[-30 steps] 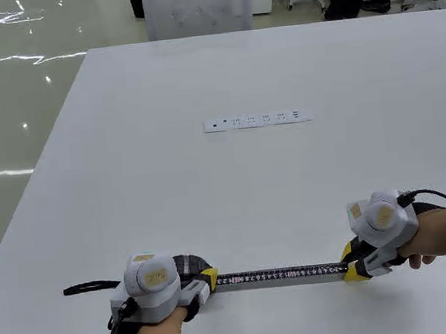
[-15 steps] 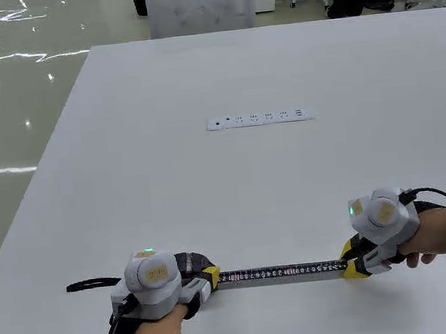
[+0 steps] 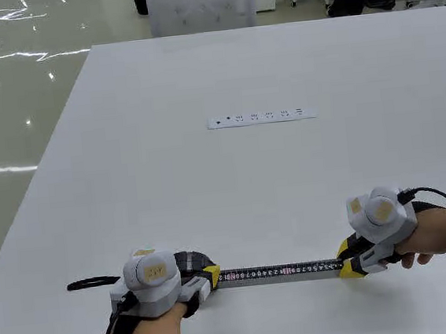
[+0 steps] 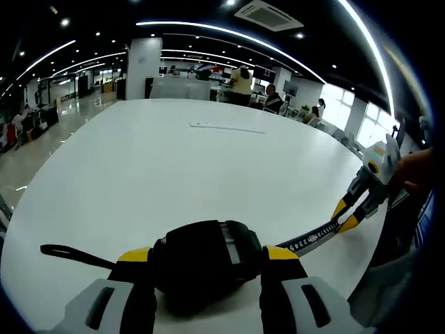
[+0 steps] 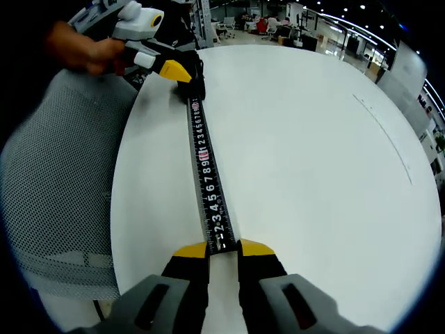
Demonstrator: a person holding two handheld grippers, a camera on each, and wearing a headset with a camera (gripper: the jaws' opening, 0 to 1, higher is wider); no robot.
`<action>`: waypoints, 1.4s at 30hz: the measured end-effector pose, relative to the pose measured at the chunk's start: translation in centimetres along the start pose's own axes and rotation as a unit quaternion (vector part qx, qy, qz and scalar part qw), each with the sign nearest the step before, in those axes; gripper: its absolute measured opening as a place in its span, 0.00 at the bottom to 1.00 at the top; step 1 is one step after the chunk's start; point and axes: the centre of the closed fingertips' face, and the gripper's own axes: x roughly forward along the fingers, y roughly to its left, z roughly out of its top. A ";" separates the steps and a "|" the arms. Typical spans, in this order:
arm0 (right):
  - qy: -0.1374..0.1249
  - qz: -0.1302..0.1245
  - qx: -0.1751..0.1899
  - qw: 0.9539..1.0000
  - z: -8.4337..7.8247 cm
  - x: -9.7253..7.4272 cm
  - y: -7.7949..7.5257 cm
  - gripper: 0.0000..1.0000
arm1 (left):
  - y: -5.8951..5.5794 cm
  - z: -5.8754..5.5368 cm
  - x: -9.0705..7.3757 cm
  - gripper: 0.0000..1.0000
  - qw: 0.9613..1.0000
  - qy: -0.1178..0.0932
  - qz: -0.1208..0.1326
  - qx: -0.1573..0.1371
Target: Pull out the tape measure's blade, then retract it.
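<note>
1. The case (image 3: 191, 265) lies on the table (image 3: 209, 184) at 7 o'clock in the head view. Its blade (image 3: 276, 271) is drawn flat toward 3 o'clock, numbers up.
2. The left gripper (image 3: 208, 276) clamps the case between its yellow-tipped jaws. The right gripper (image 3: 347, 269), at 4 o'clock, pinches the blade's end, jaws narrow.
3. A black strap (image 3: 92, 283) trails from the case toward 9 o'clock, lying short of the table's left edge.
4. In the right gripper view the near table edge runs close alongside the blade, on the person's side.
5. Toward 12 o'clock the table is bare as far as a power strip (image 3: 260, 117), well apart from the blade, with more bare surface beyond it.
6. Compared with one second ago, both grips are unchanged. The drawn length looks much the same, perhaps a shade shorter at the right gripper's end.
</note>
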 end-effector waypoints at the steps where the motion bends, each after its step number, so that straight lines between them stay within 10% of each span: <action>1: 0.000 0.000 0.001 1.000 0.1 0.0 0.0 0.14 | 0.0 0.0 0.0 0.56 1.000 0.000 0.000 0.000; 42: -0.017 0.003 0.008 1.000 1.9 0.9 0.7 0.14 | 0.0 0.0 -0.1 0.56 1.000 0.004 -0.009 0.007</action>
